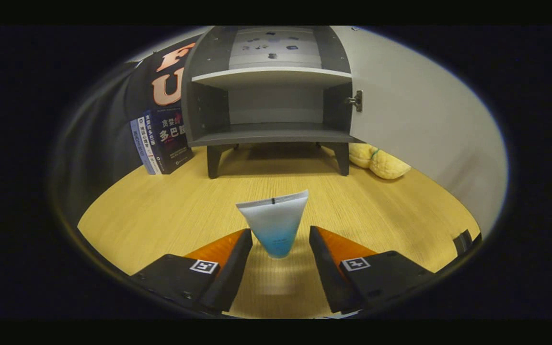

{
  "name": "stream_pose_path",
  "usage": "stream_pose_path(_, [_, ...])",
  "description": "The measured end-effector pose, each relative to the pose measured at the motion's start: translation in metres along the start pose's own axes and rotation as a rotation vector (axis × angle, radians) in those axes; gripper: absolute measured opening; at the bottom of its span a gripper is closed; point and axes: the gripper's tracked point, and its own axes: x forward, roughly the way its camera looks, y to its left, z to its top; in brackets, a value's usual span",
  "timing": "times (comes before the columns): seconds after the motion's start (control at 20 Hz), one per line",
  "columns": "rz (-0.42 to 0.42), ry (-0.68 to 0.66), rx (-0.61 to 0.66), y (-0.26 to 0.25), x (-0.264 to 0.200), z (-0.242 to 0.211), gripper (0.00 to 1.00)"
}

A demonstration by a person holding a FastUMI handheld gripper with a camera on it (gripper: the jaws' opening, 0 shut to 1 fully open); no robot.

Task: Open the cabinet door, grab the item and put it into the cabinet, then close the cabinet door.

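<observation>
Claw (280,239) spread wide, fingers either side of tube (274,225) but clear of it, nothing gripped; apparently lined up for a pinch low on the body. Tube standing cap-down on worktop (161,211), long axis upright, flat crimped end topmost, leaning slightly right. Beyond, cabinet (271,105) with door (415,120) swung open, lower shelf bare and ready.
</observation>
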Motion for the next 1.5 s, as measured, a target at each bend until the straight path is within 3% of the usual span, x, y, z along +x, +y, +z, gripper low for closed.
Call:
stream_pose_path(0.05, [0.010,0.005,0.008,0.001,-0.001,0.000,0.76])
stream_pose_path(0.1, [0.003,0.013,0.009,0.001,-0.002,-0.001,0.61])
stream_pose_path(0.15, [0.009,0.024,0.006,0.001,-0.002,-0.002,0.53])
stream_pose_path(0.3, [0.026,0.004,0.016,0.006,-0.025,0.018,0.50])
stream_pose_path(0.85, [0.121,-0.441,-0.033,0.038,-0.138,0.336,0.49])
stream_pose_path(1.1, [0.114,-0.463,-0.043,0.034,-0.100,0.434,0.49])
stream_pose_path(1.35, [0.140,-0.308,0.044,0.037,-0.013,0.472,0.49])
stream_pose_path(1.5, [0.091,-0.207,0.037,0.031,0.032,0.470,0.49])
